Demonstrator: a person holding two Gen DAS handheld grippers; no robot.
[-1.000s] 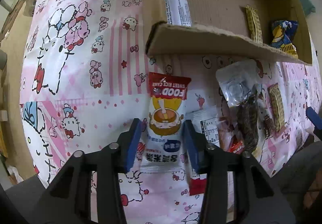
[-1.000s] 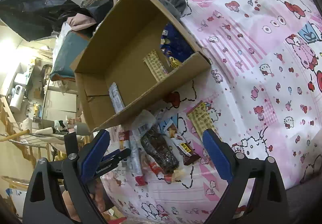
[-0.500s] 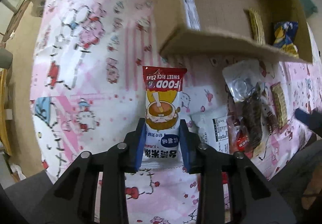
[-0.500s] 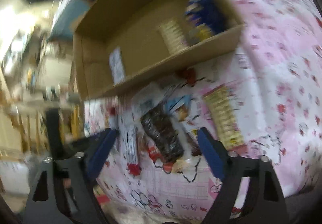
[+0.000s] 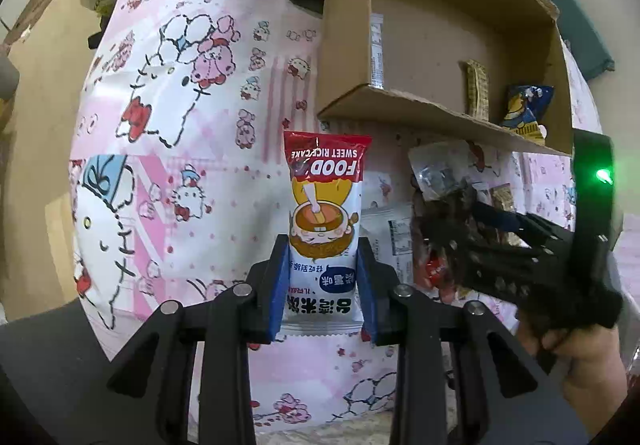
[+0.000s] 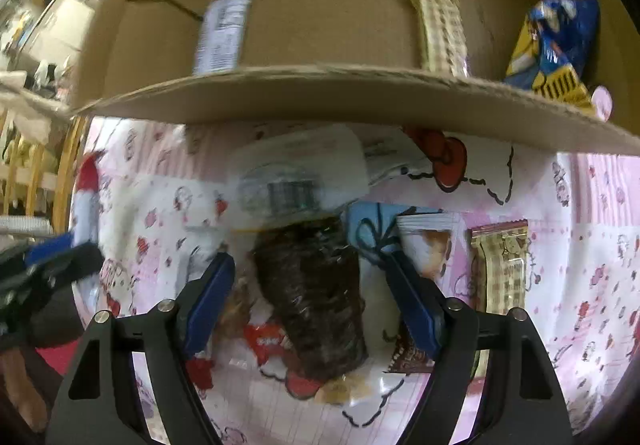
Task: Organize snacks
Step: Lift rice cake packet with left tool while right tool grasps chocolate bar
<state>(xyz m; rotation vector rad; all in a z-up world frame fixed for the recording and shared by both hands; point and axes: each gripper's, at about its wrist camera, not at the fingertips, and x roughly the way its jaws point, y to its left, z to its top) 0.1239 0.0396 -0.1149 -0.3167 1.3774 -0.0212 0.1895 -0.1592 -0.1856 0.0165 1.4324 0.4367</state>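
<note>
The white rice-cake snack packet with a red top band and a cartoon bowl (image 5: 325, 221) is held by its lower end between the blue pads of the left gripper (image 5: 322, 287), whose fingers are nearly closed and press on both sides of it; the packet hangs above the pink cartoon-print cloth (image 5: 180, 149), just before the front wall of the open brown cardboard box (image 5: 404, 107). This wall stands between the packet and the inside of the box, where a white printed sachet (image 5: 376, 53), a beige checked wafer bar (image 5: 478, 91) and a blue and yellow chip bag (image 5: 524, 111) lie. To the right of the packet is a heap of loose snacks on the cloth. Over this heap is the right gripper (image 6: 310, 297), its fingers wide apart and closing, with a dark brown clear-wrapped snack (image 6: 316, 297) between them; the pads do not press on it. Around it lie a crumpled clear plastic bag (image 6: 296, 181), a small red wrapper (image 6: 268, 341), a white and brown packet (image 6: 428, 245) and a second beige checked bar (image 6: 504, 265). One second ago the left fingers stood wider, around the packet lying on the cloth; now they grip it and it is lifted. The right gripper was then higher and farther from the heap, and wider open.
</note>
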